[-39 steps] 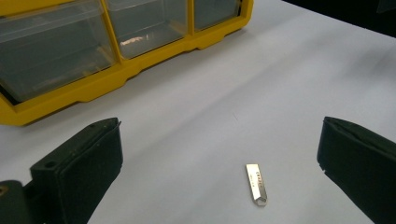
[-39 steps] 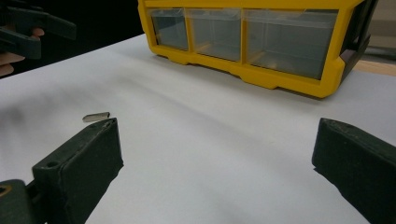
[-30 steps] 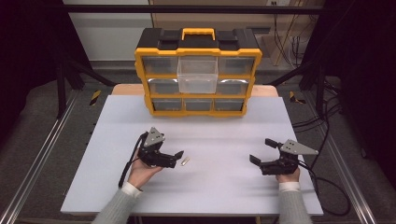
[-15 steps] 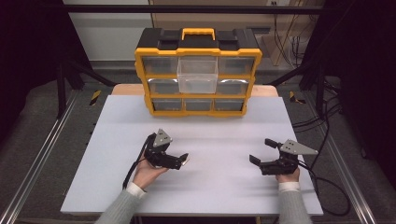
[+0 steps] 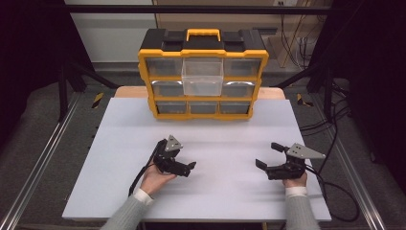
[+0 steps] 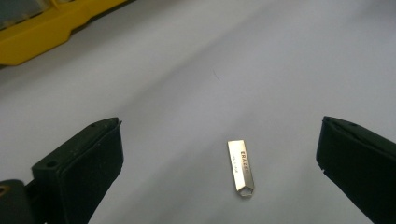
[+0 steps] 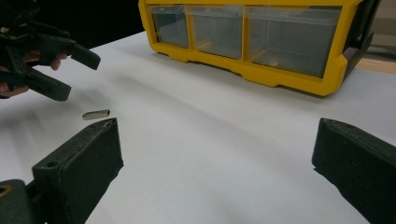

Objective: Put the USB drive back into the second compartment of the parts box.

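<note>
My left gripper (image 6: 219, 158) hangs over the white table (image 5: 119, 158) with its jaws spread wide and nothing between them but the small flat metal stick (image 6: 240, 167), which lies flat on the surface, nearer the right-hand jaw. It looks thin and slick — if I close off-centre or too high, I judge the jaws could skate over it or flick it away. Its printed lettering is too small to read, and in the high view the gripper covers it. Behind stands the yellow drawer organizer (image 5: 203, 76), one middle drawer pulled out. My right gripper (image 5: 268, 155) rests apart, jaws open, holding nothing.
</note>
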Available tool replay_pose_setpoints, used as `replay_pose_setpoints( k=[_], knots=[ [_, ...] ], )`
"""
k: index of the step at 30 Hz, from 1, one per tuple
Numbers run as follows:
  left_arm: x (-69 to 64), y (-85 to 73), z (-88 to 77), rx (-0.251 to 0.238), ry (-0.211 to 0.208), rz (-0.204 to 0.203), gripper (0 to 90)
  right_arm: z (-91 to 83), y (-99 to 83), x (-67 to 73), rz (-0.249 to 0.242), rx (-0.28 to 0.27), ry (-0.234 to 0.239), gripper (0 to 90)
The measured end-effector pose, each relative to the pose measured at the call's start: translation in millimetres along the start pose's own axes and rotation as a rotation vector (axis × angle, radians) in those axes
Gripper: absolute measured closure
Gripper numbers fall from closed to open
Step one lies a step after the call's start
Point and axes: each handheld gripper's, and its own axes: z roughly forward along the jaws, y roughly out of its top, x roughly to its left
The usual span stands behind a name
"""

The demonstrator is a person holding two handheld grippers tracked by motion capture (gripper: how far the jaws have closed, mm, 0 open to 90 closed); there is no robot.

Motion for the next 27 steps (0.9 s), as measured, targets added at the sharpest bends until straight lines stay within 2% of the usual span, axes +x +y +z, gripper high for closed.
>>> replay_pose_setpoints(
  k=[6, 12, 19, 27],
  knots=[
    [-1.1, -2.7, 7.5, 0.047, -0.003, 0.002, 2.8, 0.1, 0.1, -0.2, -0.002, -0.002, 0.002, 2.0],
    [-1.2, -3.1, 10.8, 0.069, -0.011, -0.012, 7.5, 0.4, 0.0, -0.1, -0.001, 0.000, 0.002, 2.0],
    [-0.8, -3.2, 13.7, 0.099, -0.017, -0.031, 17.0, 0.4, 0.0, -0.1, -0.001, 0.000, 0.002, 2.0],
    [-3.9, -2.4, 16.2, 0.117, -0.024, -0.026, 30.2, 0.3, 0.1, 0.0, -0.001, -0.002, 0.003, 2.0]
  ],
)
